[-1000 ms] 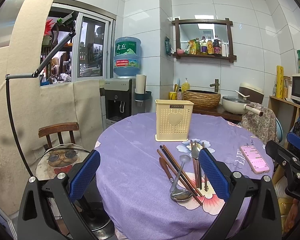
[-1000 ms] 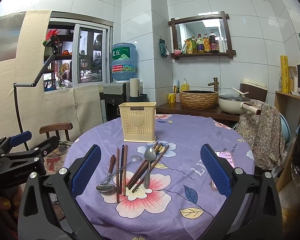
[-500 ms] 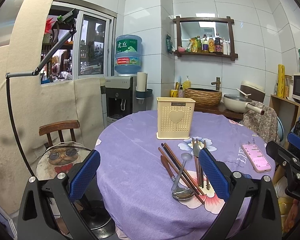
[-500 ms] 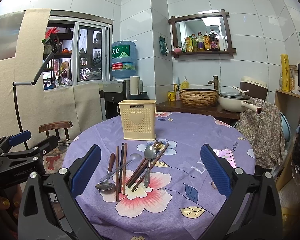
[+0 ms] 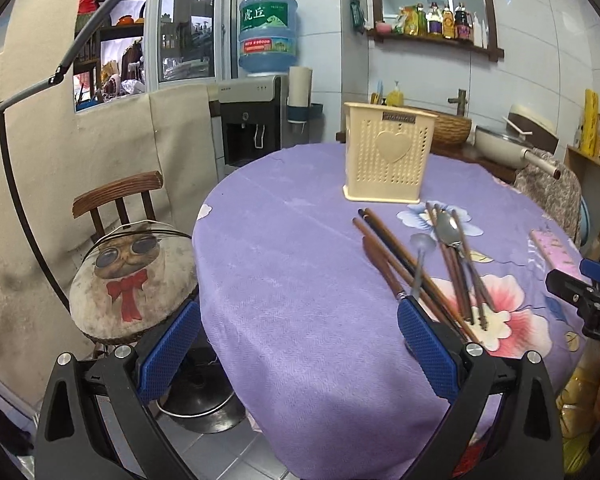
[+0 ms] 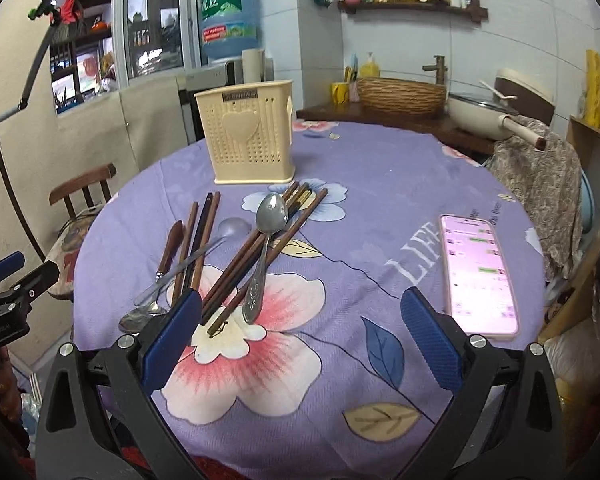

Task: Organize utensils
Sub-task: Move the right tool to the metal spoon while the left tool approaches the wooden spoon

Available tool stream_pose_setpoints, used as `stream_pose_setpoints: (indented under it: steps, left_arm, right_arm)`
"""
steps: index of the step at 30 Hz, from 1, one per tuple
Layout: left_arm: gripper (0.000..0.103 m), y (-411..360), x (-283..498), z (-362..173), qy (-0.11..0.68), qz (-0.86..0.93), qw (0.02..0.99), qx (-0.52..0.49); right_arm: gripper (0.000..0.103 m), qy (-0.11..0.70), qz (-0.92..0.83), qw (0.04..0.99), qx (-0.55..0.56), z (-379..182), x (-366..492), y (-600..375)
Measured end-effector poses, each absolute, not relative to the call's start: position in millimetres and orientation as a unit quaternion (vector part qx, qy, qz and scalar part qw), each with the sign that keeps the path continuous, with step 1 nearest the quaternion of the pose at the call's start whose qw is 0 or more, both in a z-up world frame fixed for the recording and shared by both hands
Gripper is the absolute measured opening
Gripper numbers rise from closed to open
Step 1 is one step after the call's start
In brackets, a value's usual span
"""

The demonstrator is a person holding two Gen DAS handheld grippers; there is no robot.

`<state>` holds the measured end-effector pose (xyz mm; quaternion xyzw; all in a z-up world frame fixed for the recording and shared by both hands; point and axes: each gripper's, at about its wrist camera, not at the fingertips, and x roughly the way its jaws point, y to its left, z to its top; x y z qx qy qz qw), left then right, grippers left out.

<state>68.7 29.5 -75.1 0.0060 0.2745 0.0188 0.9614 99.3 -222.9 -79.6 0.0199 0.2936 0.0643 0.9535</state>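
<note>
Round table under a purple floral cloth (image 6: 380, 184), utensils loose on it in front of a cream perforated holder (image 6: 250, 136) with a heart on its face – the holder stands upright toward the far side of the table, nothing visible inside it from these angles

Left gripper (image 5: 300, 348) hangs over the near-left table edge, jaws spread wide, nothing between the blue pads. Its right pad sits just in front of the near ends of the utensil pile. Right gripper (image 6: 300, 336) is over the near part of the table, also wide open and empty; its left pad overlaps the near ends of the chopsticks in the right wrist view, contact cannot be told

Utensils, right wrist view: a left bundle of dark chopsticks (image 6: 198, 240) lying roughly toward the holder, a wooden-handled spoon (image 6: 164, 260) just left of them with its bowl at the near end, a slim metal spoon (image 6: 204, 252) laid diagonally across that bundle. To the right a second bundle of brown chopsticks (image 6: 272, 228) angled toward the holder, with a steel spoon (image 6: 266, 232) resting on top, bowl toward the holder, ornate handle pointing near

A phone (image 6: 478, 276) with a lit pink screen lies flat on the right side of the cloth, well apart from the utensils – a wooden chair (image 5: 116, 200) with a cat-print cushion stands left of the table
</note>
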Motion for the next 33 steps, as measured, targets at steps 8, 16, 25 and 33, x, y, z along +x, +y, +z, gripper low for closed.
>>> stream_pose_setpoints:
  steps: [8,16,25,33]
  left_arm:
    - [0.089,27.5,115.8,-70.3,0.303,-0.013,0.953,-0.015]
    - [0.059,18.5,178.7,-81.9,0.398,-0.074,0.913,-0.05]
    - [0.049,0.2,205.8,-82.1,0.422,-0.104,0.899,-0.056]
    - [0.048,-1.6,210.2,-90.1,0.432,-0.101,0.895,-0.049]
  right_arm:
    - [0.097,0.322,0.089,0.943,0.003,-81.2,145.0,-208.9]
    - [0.077,0.386,0.083,0.918,0.041,-91.4,190.8,-223.4]
    - [0.06,0.391,0.097,0.915,0.038,-82.9,218.5,-212.8]
    - [0.059,0.407,0.102,0.908,0.004,-90.6,252.6,-181.8]
